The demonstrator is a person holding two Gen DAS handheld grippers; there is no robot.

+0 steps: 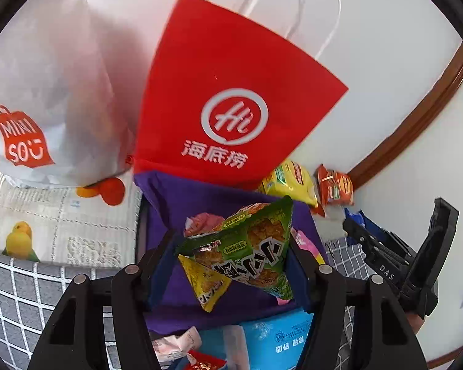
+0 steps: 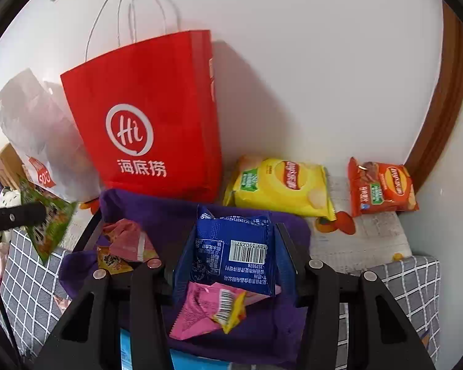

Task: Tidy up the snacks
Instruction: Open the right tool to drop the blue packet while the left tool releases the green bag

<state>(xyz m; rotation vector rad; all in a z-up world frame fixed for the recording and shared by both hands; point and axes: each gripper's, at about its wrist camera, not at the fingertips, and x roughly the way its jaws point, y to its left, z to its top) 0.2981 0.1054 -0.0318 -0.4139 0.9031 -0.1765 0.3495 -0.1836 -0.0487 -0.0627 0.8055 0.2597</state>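
Left gripper (image 1: 231, 262): green packet (image 1: 247, 252) is clamped between the jaws, partly open to packet width. The packet is crinkled glossy foil, green with a yellow corner, black-and-white lettering, tilted. It is held above the purple bin (image 1: 176, 203).

Right gripper (image 2: 231, 256): blue packet (image 2: 231, 249) is gripped between the jaws, narrower gap. It is glossy blue foil with a white barcode panel facing up, edges pinched by both jaws. A pink packet (image 2: 197, 311) with a yellow corner is seen just below it, inside the purple bin; whether it is touched cannot be told.

More pink wrappers (image 2: 126, 237) are seen in the bin, which looks like soft fabric. The bin is set on a grey checked blanket (image 2: 31, 277) and a quilted printed sheet (image 1: 61, 212).

Behind the bin, touching it, a red paper bag (image 2: 148, 117) with white cord handles stands upright. A white plastic bag (image 1: 46, 92) is beside it. A yellow chip bag (image 2: 281, 188) and an orange chip bag (image 2: 382, 188) are laid flat by the wall.
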